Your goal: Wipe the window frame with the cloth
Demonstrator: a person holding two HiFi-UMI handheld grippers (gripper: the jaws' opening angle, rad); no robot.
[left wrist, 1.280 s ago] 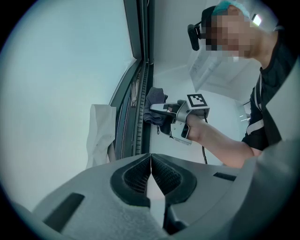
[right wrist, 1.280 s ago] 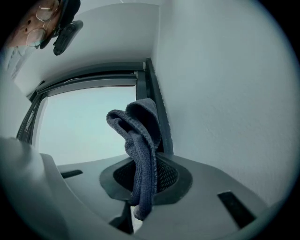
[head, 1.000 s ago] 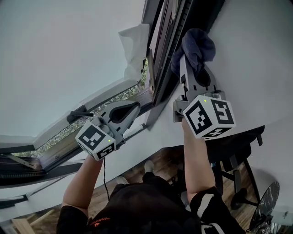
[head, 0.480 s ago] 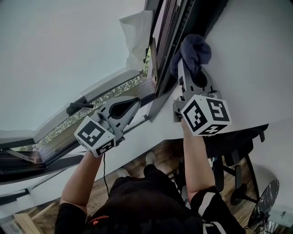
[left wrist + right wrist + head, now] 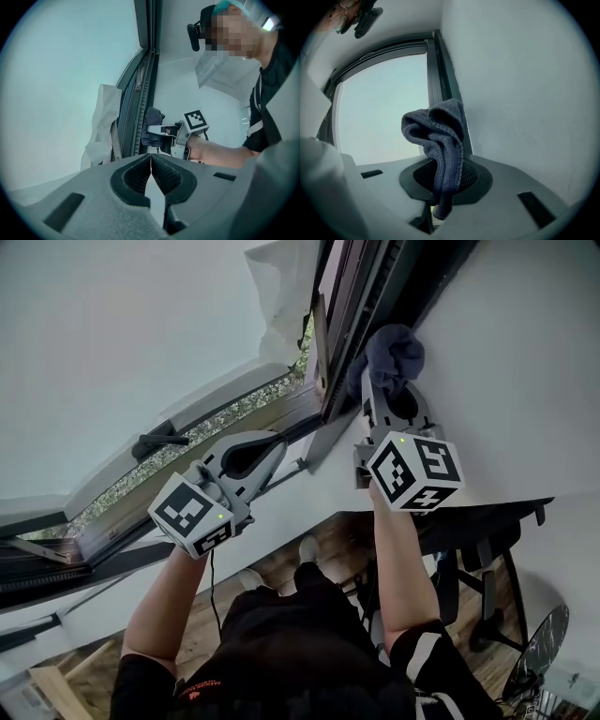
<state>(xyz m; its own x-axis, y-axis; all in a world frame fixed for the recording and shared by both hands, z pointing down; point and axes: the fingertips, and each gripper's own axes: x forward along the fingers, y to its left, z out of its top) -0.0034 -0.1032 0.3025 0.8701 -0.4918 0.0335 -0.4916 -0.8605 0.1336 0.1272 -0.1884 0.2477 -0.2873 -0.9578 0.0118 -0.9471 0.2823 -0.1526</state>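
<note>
Cloth (image 5: 437, 133) clamped in right tool (image 5: 445, 180) touches window frame (image 5: 441, 77); left tool (image 5: 151, 165) closed.

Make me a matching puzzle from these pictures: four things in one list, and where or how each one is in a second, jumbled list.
Things
1. left claw
2. right claw
3. cloth
4. office chair

States
A. stands on the wooden floor below
B. shut, nothing between its jaws
C. dark blue, bunched up by the window frame
D. shut on fabric

Pairs: 1-B, 2-D, 3-C, 4-A
</note>
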